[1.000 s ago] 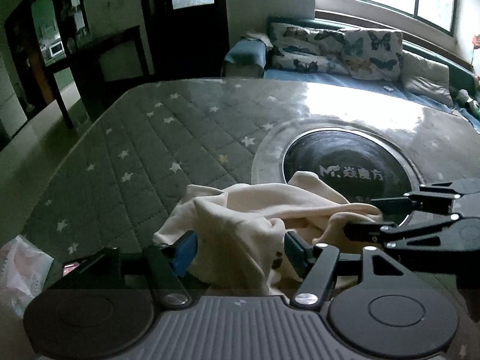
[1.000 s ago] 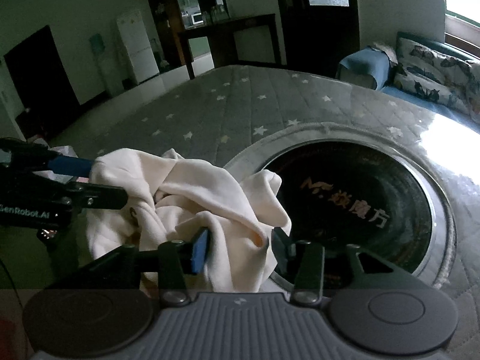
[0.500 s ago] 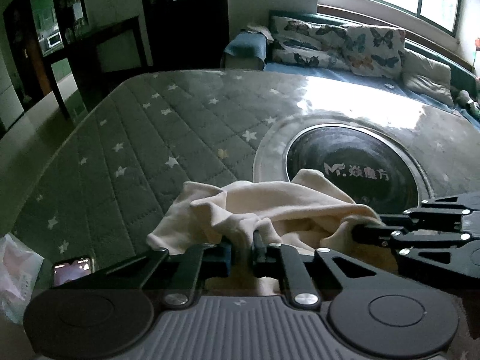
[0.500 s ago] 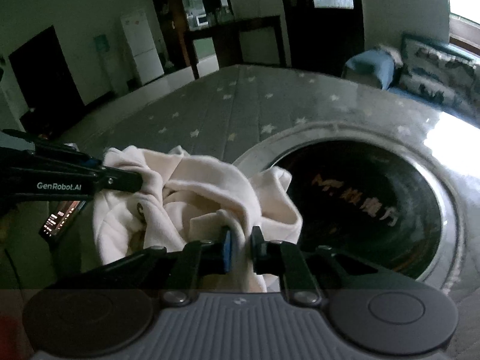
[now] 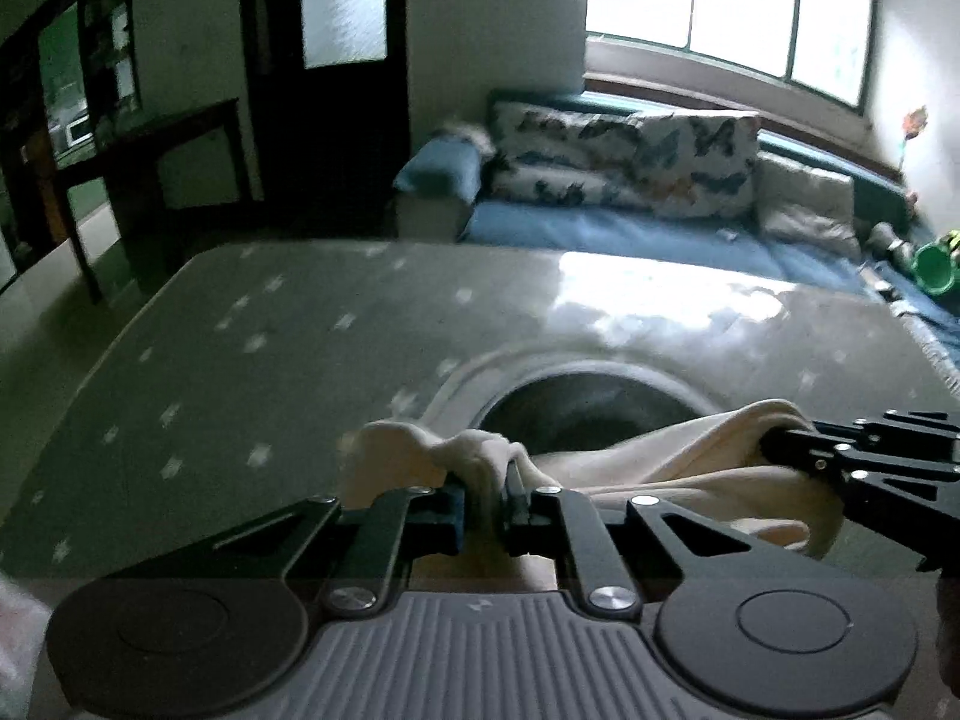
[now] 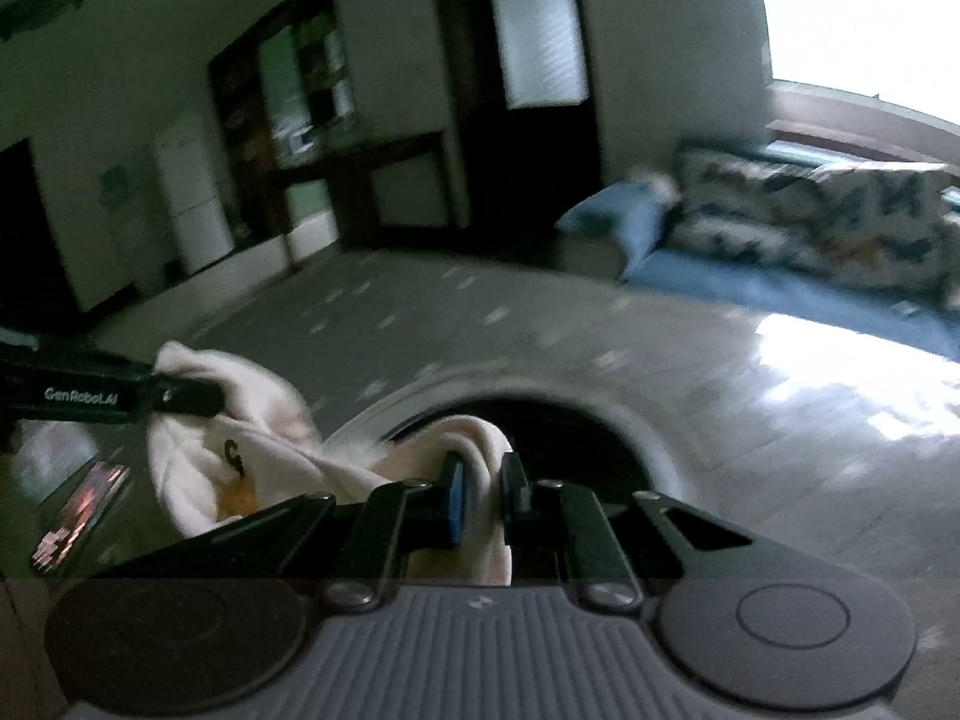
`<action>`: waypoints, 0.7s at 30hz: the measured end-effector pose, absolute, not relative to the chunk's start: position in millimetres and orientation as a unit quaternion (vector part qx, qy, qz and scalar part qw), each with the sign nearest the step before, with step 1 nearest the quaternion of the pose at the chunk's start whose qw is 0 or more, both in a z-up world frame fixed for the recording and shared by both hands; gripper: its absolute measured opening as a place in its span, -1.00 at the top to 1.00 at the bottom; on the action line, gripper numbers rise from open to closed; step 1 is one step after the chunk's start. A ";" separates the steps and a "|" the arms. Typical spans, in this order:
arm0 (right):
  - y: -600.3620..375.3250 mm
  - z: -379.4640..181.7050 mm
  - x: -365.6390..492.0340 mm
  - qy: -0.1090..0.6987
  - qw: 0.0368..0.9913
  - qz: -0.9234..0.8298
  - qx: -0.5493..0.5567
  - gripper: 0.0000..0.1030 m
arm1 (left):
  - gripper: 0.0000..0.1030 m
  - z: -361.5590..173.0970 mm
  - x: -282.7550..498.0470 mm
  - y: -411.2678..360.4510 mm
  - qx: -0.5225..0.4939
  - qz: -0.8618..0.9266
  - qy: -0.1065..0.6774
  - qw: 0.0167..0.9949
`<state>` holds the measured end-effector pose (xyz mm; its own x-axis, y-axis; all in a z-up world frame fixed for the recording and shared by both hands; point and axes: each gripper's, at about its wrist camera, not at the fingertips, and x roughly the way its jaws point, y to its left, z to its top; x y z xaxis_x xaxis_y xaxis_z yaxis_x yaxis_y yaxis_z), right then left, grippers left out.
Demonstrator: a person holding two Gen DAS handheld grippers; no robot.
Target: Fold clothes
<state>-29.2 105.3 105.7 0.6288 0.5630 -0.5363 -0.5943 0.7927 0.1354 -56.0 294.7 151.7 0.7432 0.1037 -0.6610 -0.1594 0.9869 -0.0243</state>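
A cream garment (image 5: 672,459) hangs stretched between my two grippers above the grey star-quilted table (image 5: 270,348). My left gripper (image 5: 485,501) is shut on one bunched edge of it. My right gripper (image 6: 480,495) is shut on another edge; it also shows at the right of the left wrist view (image 5: 774,441), pinching the cloth. In the right wrist view the garment (image 6: 252,438) shows a small dark mark, and the left gripper (image 6: 204,399) holds its far end. Both views are motion-blurred.
A round dark inset (image 5: 588,408) with a pale rim sits in the table under the garment. A phone (image 6: 78,516) lies near the table's left edge. A blue sofa with patterned cushions (image 5: 630,162) stands beyond the table; a dark side table (image 5: 162,162) is at left.
Both grippers went from open to shut on the garment, then lifted it off the table and pulled it out between them. The views tilted upward.
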 end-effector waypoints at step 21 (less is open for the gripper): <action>-77.3 182.1 -71.5 0.214 0.957 0.193 -0.032 0.80 | 0.77 177.0 -43.7 176.5 -0.031 -0.116 0.326 0.938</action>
<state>-71.5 -77.3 182.1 0.8340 0.3553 -0.4221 -0.3829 0.9236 0.0210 -43.7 176.5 177.0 0.7604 -0.2384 -0.6041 0.1981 0.9710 -0.1338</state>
